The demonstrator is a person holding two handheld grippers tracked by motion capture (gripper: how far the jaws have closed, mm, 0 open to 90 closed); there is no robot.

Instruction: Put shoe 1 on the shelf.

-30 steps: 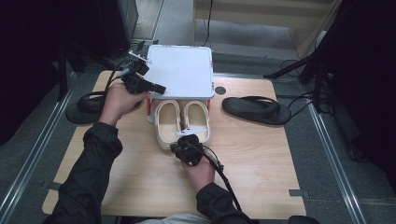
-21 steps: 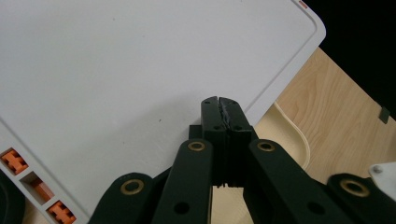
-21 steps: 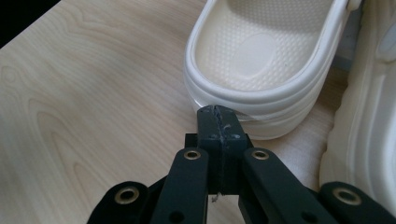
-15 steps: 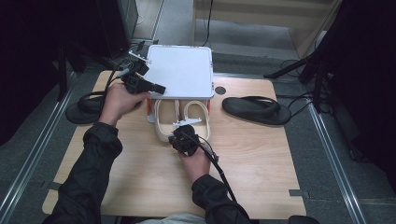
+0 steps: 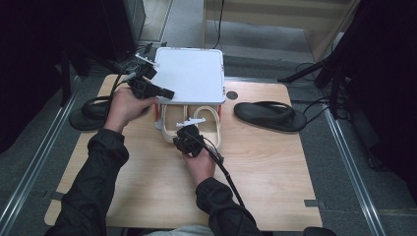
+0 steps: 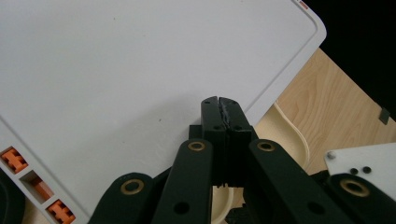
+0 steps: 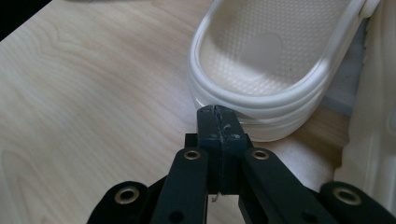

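Currently: sandals pushed under lid.
Right gripper [image 7: 218,112], closed and empty, should be kept low against the cream sandal [image 7: 275,60]; lid [image 6: 140,70] steadied by the closed, empty left gripper [image 6: 220,103].

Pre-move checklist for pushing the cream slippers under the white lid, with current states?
1. Right claw shut: ok, its jaws meet with nothing between them.
2. Right claw tip at the heel rim of the near cream slipper: ok, it sits right against the rim; whether it presses, cannot tell.
3. Left claw shut: ok, jaws together over the white lid.
4. Left claw steadying the lid: cannot tell, its contact is not visible.
5. Both cream slippers lined up under the lid's front edge: ok, their toes are tucked beneath it, side by side.
6. Black sandal out of the way: ok, it lies apart, to the right on the table.
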